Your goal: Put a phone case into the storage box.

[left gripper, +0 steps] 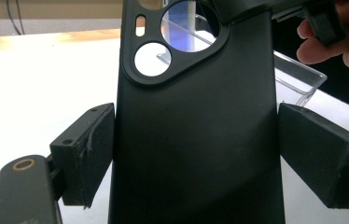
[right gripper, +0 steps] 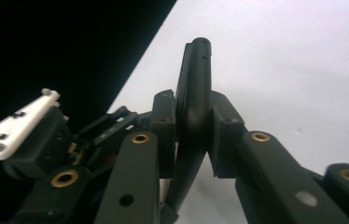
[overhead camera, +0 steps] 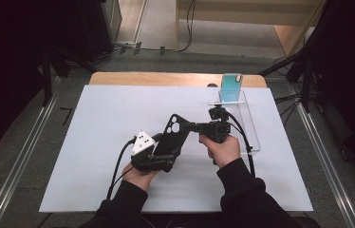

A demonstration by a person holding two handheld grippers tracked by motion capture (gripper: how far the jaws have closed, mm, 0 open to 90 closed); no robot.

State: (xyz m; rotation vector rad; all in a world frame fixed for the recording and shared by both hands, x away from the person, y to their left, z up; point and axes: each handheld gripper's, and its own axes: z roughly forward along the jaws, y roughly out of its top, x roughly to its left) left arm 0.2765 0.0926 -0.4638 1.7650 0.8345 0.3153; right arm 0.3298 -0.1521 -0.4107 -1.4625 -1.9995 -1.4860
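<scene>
Tray point(overhead camera: 250, 124) of clear plastic stands at the far right of the white desk point(overhead camera: 95, 142), and a teal phone case point(overhead camera: 231, 88) stands upright at its far end. Both forearms meet over the desk middle. Left tongs point(overhead camera: 162, 151) are closed on the long edges of the black phone case point(overhead camera: 172, 134), lower part. Right tongs point(overhead camera: 191, 126) pinch flat its upper edge by the camera holes.

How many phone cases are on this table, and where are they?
2. A black phone case is held above the white mat between both grippers, left gripper and right gripper. A teal phone case stands upright at the far end of the clear tray. None seems hidden.
</scene>
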